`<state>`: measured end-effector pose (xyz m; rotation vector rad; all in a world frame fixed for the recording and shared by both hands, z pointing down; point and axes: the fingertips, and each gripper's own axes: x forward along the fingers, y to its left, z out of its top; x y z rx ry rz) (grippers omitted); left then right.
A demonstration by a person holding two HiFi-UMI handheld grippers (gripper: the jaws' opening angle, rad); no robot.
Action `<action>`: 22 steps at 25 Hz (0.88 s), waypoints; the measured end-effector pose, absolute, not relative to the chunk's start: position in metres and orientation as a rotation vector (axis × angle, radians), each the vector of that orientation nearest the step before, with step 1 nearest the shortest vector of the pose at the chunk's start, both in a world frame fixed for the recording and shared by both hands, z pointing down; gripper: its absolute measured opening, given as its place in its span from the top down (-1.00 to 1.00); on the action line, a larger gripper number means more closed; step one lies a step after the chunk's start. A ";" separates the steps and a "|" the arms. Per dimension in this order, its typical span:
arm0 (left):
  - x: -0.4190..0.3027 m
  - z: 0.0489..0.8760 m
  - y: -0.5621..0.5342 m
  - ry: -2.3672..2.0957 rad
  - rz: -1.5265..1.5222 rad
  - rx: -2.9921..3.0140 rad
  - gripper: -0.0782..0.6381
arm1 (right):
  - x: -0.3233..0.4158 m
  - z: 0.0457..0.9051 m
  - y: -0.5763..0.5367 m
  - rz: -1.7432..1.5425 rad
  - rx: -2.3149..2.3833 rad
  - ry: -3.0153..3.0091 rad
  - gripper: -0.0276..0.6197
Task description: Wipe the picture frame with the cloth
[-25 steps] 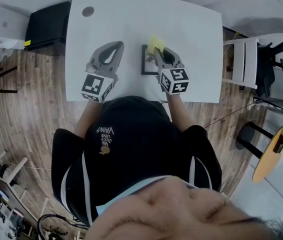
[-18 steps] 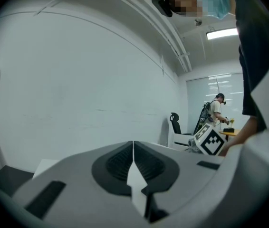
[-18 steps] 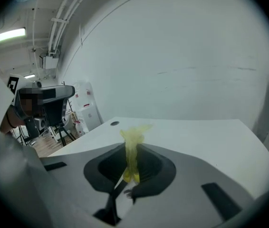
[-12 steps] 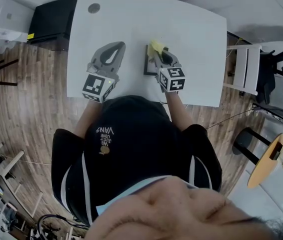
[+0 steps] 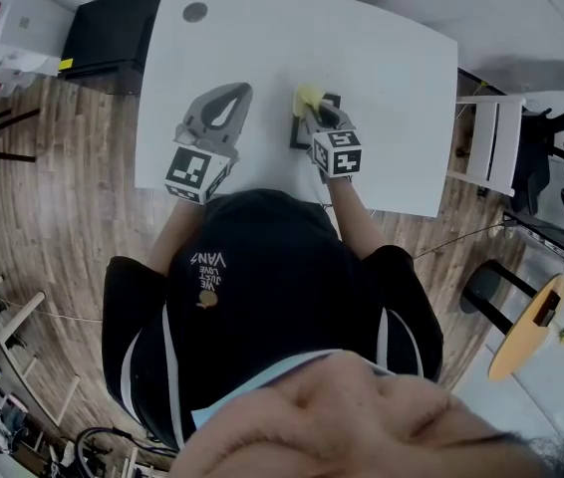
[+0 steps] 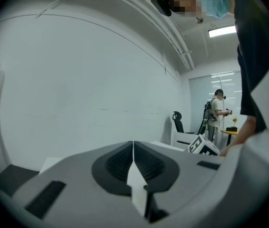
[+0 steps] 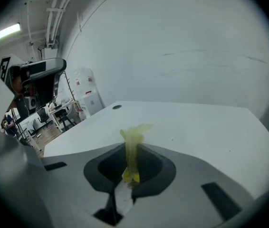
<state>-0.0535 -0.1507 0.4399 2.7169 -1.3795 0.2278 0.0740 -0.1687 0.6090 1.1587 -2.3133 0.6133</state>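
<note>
In the head view, a white table (image 5: 382, 58) with rounded corners and a smooth matte top is filling the upper middle. The dark, rectangular picture frame (image 5: 298, 133) is lying flat on the table, right of its middle and near its front edge. The right gripper (image 5: 314, 108) is holding a crumpled yellow cloth (image 5: 307, 97) down over the frame's far left corner, hiding much of the frame. The left gripper (image 5: 234, 94), grey and teardrop-shaped, is hanging over the table's left half, apart from the frame. The table's far half is showing open white surface, with a round cable hole (image 5: 195, 12) at its far left corner. A black cabinet (image 5: 113, 38) is standing against the table's left end, a white chair (image 5: 491, 137) at its right end, and plank wood floor (image 5: 53, 227) is lying around it.

In the left gripper view, the left gripper (image 6: 133, 148) is keeping its ribbed jaws pressed together on nothing, facing a plain white wall (image 6: 77, 89) beyond the table. A person (image 6: 218, 113) is standing well beyond the table.

In the right gripper view, the right gripper (image 7: 129, 151) is clenching the thin, bunched cloth (image 7: 133, 137), which is sticking up from its jaws over the bare tabletop (image 7: 196, 127).
</note>
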 end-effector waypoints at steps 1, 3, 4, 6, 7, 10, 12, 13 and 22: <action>-0.054 0.440 -0.150 -1.381 0.227 2.717 0.73 | 0.073 0.611 -0.169 0.618 1.151 -2.309 0.78; -0.053 0.438 -0.149 -1.378 0.227 2.723 0.73 | 0.071 0.616 -0.169 0.630 1.137 -2.299 0.78; -0.053 0.438 -0.148 -1.377 0.229 2.725 0.73 | 0.070 0.618 -0.170 0.641 1.130 -2.294 0.78; -0.054 0.439 -0.148 -1.380 0.231 2.719 0.73 | 0.069 0.622 -0.172 0.668 1.120 -2.285 0.78; -0.055 0.441 -0.148 -1.384 0.232 2.709 0.73 | 0.069 0.624 -0.172 0.678 1.118 -2.279 0.78; -0.059 0.446 -0.146 -1.389 0.243 2.689 0.73 | 0.067 0.631 -0.173 0.694 1.107 -2.258 0.78; -0.058 0.444 -0.146 -1.387 0.236 2.697 0.73 | 0.066 0.635 -0.174 0.696 1.098 -2.245 0.78; -0.058 0.444 -0.147 -1.386 0.234 2.698 0.73 | 0.066 0.637 -0.174 0.692 1.094 -2.238 0.78; -0.054 0.445 -0.146 -1.372 0.237 2.702 0.73 | 0.076 0.646 -0.175 0.689 1.093 -2.183 0.78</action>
